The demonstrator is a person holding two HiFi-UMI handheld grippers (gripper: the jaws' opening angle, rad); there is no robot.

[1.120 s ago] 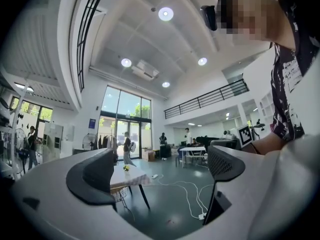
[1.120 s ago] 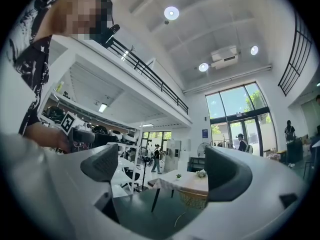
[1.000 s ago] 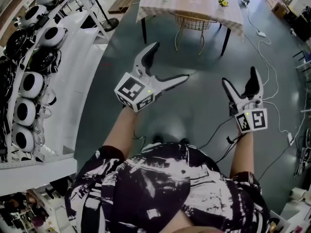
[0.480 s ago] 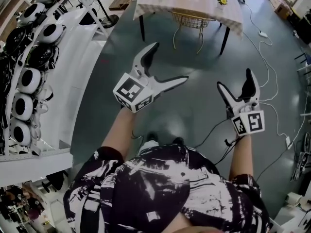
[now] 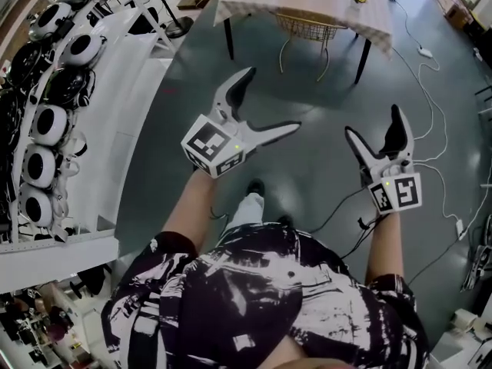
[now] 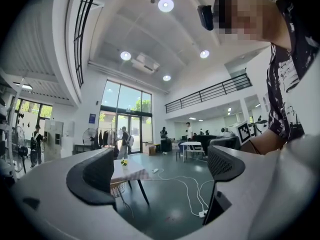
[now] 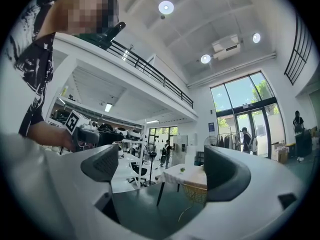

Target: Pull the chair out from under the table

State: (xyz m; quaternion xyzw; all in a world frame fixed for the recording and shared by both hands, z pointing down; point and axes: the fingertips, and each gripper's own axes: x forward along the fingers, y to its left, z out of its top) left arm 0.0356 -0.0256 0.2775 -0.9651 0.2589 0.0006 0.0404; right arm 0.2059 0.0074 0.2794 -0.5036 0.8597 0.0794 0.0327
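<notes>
Both claws stood wide open and empty, the left gripper (image 5: pixel 272 99) hanging above the grey floor (image 5: pixel 192 75). Well beyond it, the wire chair (image 5: pixel 309 28) sat tucked under the table (image 5: pixel 250 4), and the right gripper (image 5: pixel 373 121) hung farther right.

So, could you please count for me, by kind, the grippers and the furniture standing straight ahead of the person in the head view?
Grippers: 2 (left gripper and right gripper, both open and empty)
Tables: 1 (table with a checked cloth)
Chairs: 1 (wire chair, tucked under the table)
Total: 4
</notes>
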